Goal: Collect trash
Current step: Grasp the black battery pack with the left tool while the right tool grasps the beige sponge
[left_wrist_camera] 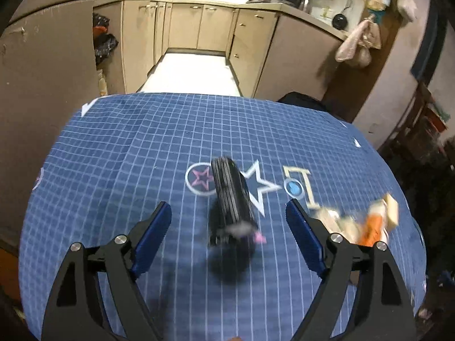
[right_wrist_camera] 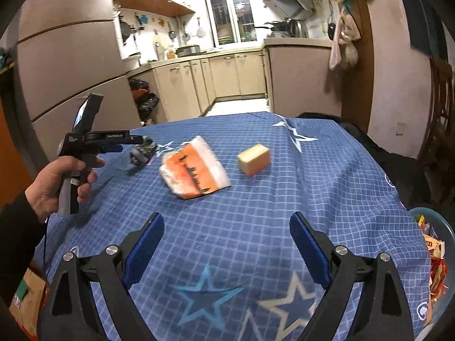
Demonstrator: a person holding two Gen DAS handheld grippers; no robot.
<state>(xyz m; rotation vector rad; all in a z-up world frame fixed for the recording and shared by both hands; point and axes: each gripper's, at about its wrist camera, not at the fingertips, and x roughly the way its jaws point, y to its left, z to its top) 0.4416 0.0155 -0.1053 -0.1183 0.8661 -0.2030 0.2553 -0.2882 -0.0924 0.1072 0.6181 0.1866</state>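
A dark ribbed crumpled wrapper (left_wrist_camera: 231, 199) lies on the blue checked tablecloth (left_wrist_camera: 113, 156), just ahead of my open, empty left gripper (left_wrist_camera: 229, 209). It also shows in the right wrist view (right_wrist_camera: 142, 152), under the left gripper (right_wrist_camera: 112, 145). An orange-and-white plastic packet (right_wrist_camera: 194, 169) and a yellow sponge-like block (right_wrist_camera: 254, 155) lie mid-table, ahead of my open, empty right gripper (right_wrist_camera: 227, 227). In the left wrist view the packet (left_wrist_camera: 369, 227) is blurred at the right.
A teal bin (right_wrist_camera: 435, 255) with colourful wrappers stands off the table's right edge. A cardboard box (right_wrist_camera: 27, 298) sits on the floor at the left. Beige kitchen cabinets (right_wrist_camera: 199, 85) and black bags (right_wrist_camera: 145, 96) lie beyond the table.
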